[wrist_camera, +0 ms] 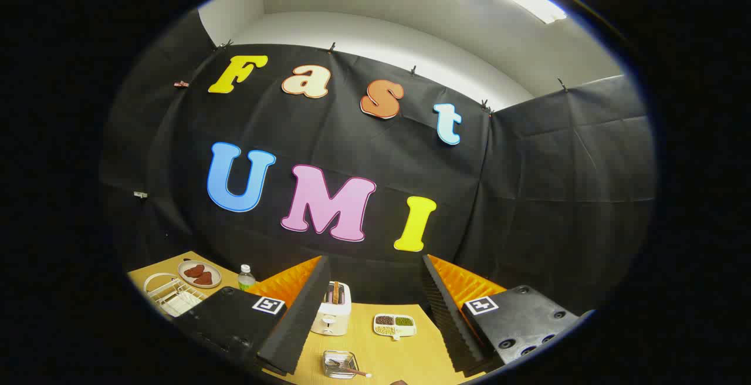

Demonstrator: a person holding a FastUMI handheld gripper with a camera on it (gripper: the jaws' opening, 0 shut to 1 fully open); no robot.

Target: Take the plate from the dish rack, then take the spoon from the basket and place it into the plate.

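We see the tongs (373, 320) spread wide, holding nothing. The spoon (351, 369) lies in a clear basket (339, 364) between the fingers; the dish rack (173, 296) sits far left.

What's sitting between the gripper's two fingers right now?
In the gripper view, a toaster, a divided snack tray and a clear dish stand between the open gripper's fingers.

Recording booth dressed as a kitchen counter

Black cloth walls (545, 197) enclose a wooden table (405, 355) with toaster (332, 310), dish rack (170, 294), and compartment dish of beans (395, 325).
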